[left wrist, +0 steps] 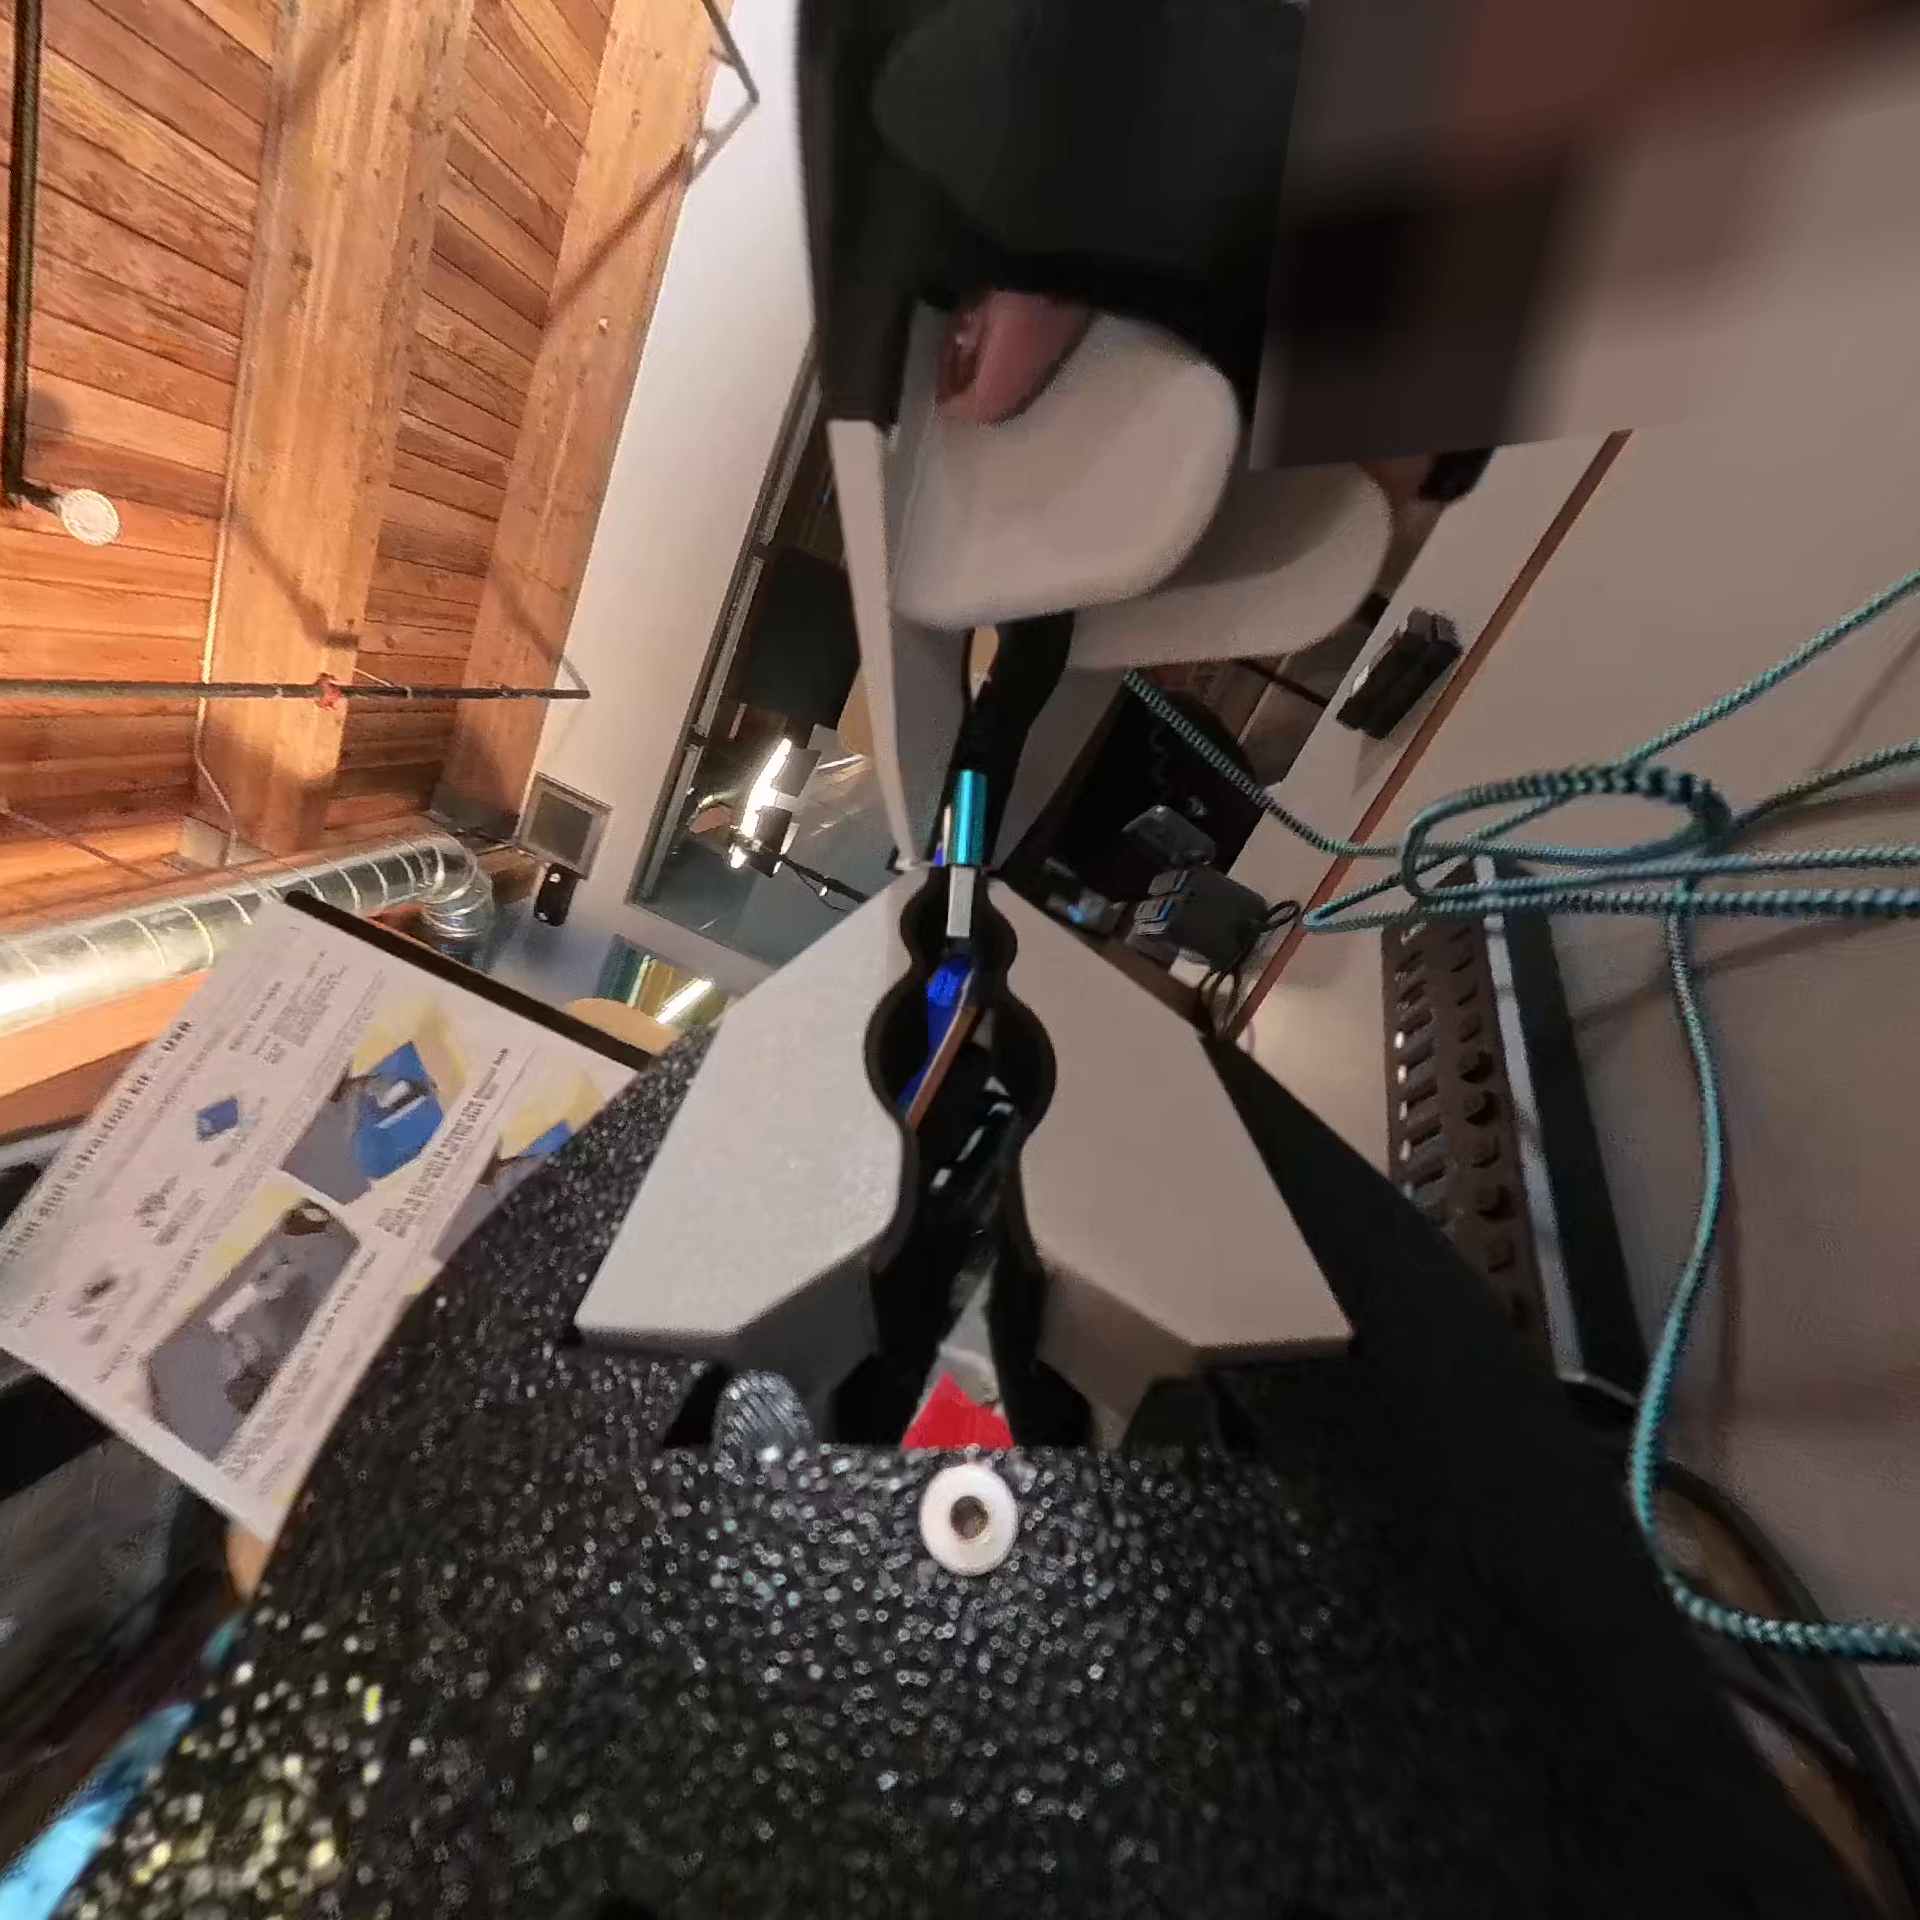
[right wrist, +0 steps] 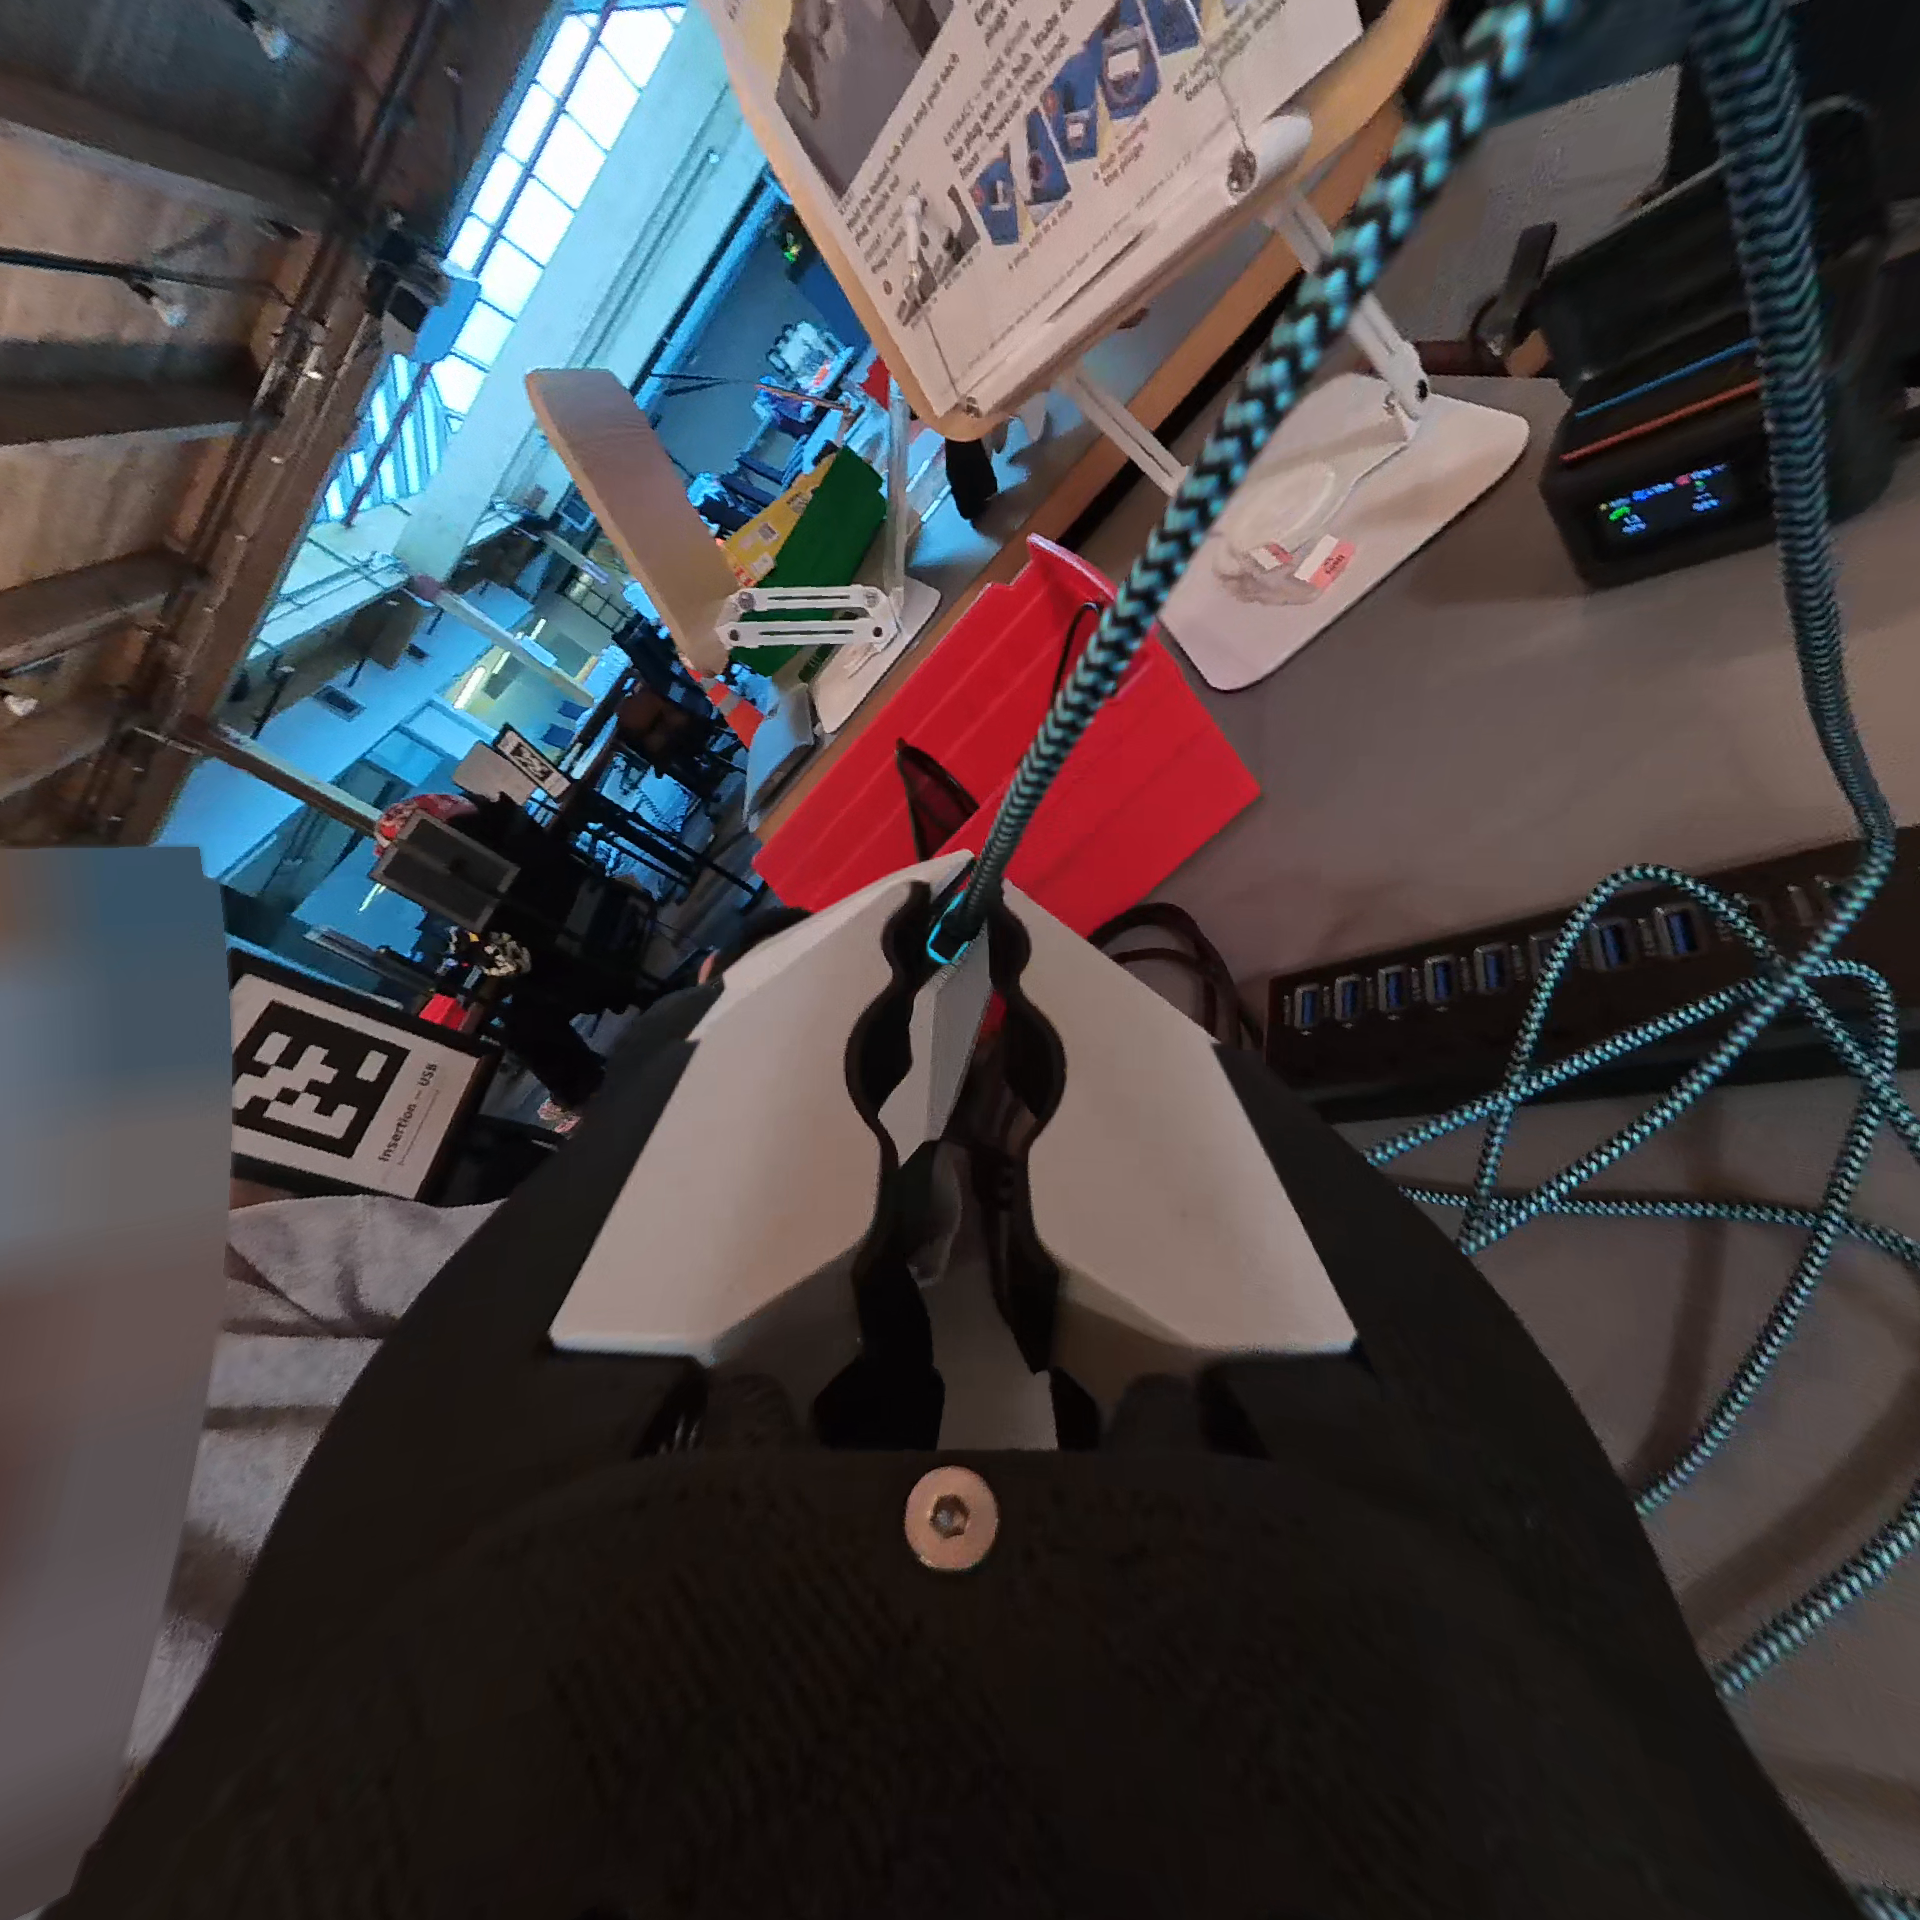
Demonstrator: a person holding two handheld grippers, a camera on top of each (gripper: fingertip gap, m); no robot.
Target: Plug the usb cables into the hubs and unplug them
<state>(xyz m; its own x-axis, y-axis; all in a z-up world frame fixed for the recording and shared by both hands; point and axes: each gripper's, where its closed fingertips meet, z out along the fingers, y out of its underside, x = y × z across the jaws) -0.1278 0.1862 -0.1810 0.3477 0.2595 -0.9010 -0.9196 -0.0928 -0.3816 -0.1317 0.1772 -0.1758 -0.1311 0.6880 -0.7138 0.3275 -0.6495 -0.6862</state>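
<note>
My left gripper (left wrist: 954, 878) is shut on a USB plug (left wrist: 961, 868) with a teal collar and a silver metal end; its cable runs away past the tips. White plastic parts (left wrist: 1039, 499) with a person's fingertip on them sit just beyond; I cannot tell what they belong to. My right gripper (right wrist: 971, 883) is shut on another teal-edged plug (right wrist: 951, 997), whose teal-and-black braided cable (right wrist: 1299, 343) rises to the upper right. A long black hub (right wrist: 1507, 987) with blue ports lies right of it among cable loops. A small dark hub (left wrist: 1174, 894) shows behind the left tips.
A red bin (right wrist: 1039, 748) stands ahead of the right gripper. A printed sheet on a white stand (right wrist: 1039, 135) shows in both views (left wrist: 260, 1143). A black box with a small screen (right wrist: 1662, 509) sits far right. Loose braided cable (left wrist: 1558, 831) hangs at right. Both grippers' tips are close together, under 4 cm apart.
</note>
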